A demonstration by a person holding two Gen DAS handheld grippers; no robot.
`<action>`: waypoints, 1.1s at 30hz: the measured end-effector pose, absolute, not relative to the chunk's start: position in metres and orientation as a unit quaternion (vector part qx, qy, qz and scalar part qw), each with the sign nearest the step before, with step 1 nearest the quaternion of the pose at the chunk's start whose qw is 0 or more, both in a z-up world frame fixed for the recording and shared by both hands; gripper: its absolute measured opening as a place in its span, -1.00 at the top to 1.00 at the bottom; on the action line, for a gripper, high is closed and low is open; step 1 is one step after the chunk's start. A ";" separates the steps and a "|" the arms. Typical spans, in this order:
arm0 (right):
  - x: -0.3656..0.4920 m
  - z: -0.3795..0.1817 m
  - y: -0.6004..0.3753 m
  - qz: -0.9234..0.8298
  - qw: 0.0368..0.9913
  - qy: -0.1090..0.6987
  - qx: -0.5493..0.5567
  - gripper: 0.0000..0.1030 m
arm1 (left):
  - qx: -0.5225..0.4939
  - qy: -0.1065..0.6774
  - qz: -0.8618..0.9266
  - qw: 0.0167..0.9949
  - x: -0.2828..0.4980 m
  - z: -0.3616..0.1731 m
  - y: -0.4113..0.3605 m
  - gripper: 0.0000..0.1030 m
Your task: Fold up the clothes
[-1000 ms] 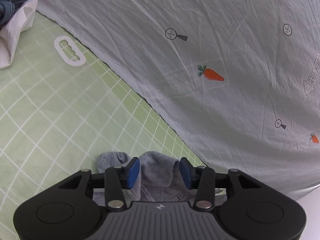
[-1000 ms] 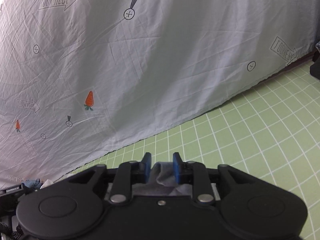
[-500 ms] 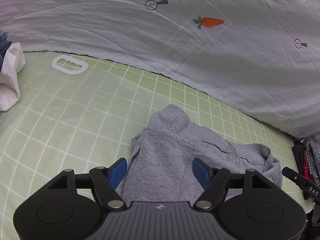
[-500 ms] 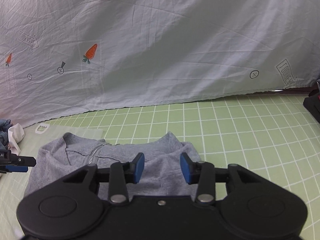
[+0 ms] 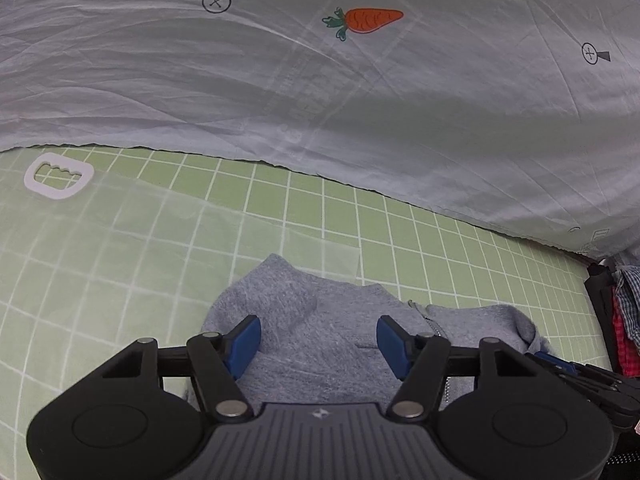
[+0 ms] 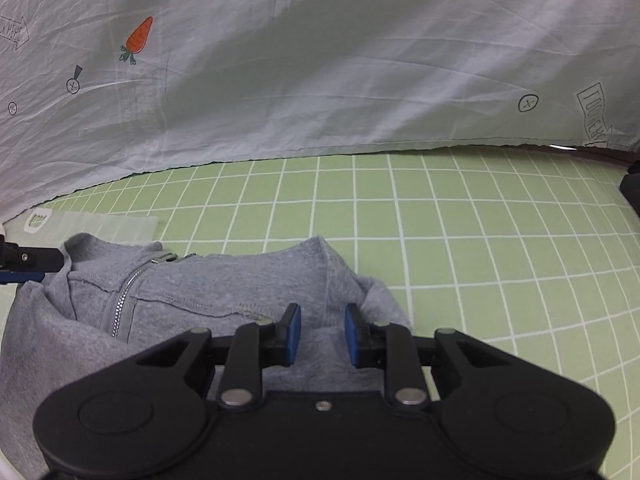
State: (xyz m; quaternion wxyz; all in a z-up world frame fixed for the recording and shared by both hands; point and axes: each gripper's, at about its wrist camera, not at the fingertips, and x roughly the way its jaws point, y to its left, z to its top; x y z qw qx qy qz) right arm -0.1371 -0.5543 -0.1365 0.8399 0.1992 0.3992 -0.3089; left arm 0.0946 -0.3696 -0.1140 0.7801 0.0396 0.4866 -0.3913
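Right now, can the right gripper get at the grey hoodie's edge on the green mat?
Probably yes. The right gripper hangs just over the hoodie, its closing jaws astride a raised fold, pads not yet pressing. Nothing lies between them on the mat.

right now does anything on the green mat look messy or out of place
The grey zip sweater lies bunched and uneven on the green mat, its collar rumpled. A clear plastic sheet with a white handle cutout lies flat beside it. Nothing spilled or damaged.
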 end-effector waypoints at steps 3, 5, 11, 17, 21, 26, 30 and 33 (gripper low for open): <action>-0.134 -0.140 -0.560 -0.317 0.831 0.409 0.206 0.54 | 0.055 0.500 -0.378 0.777 0.098 -0.124 -0.378 -0.24; -0.131 -0.143 -0.563 -0.323 0.827 0.409 0.211 0.54 | 0.056 0.507 -0.371 0.776 0.100 -0.129 -0.380 -0.24; -0.137 -0.140 -0.573 -0.343 0.829 0.390 0.207 1.00 | 0.054 0.517 -0.346 0.781 0.111 -0.135 -0.375 0.83; -0.163 -0.112 -0.590 -0.368 0.839 0.350 0.196 1.00 | 0.006 0.508 -0.351 0.787 0.121 -0.114 -0.360 0.95; -0.164 -0.105 -0.594 -0.346 0.851 0.342 0.197 0.97 | -0.045 0.496 -0.349 0.794 0.129 -0.092 -0.347 0.95; -0.138 -0.118 -0.574 -0.304 0.854 0.367 0.209 0.78 | -0.080 0.493 -0.327 0.802 0.145 -0.086 -0.331 0.95; -0.120 -0.133 -0.563 -0.315 0.838 0.396 0.204 0.52 | -0.097 0.497 -0.322 0.800 0.148 -0.087 -0.321 0.95; -0.112 -0.142 -0.562 -0.323 0.827 0.416 0.197 0.47 | -0.101 0.498 -0.324 0.798 0.146 -0.089 -0.320 0.95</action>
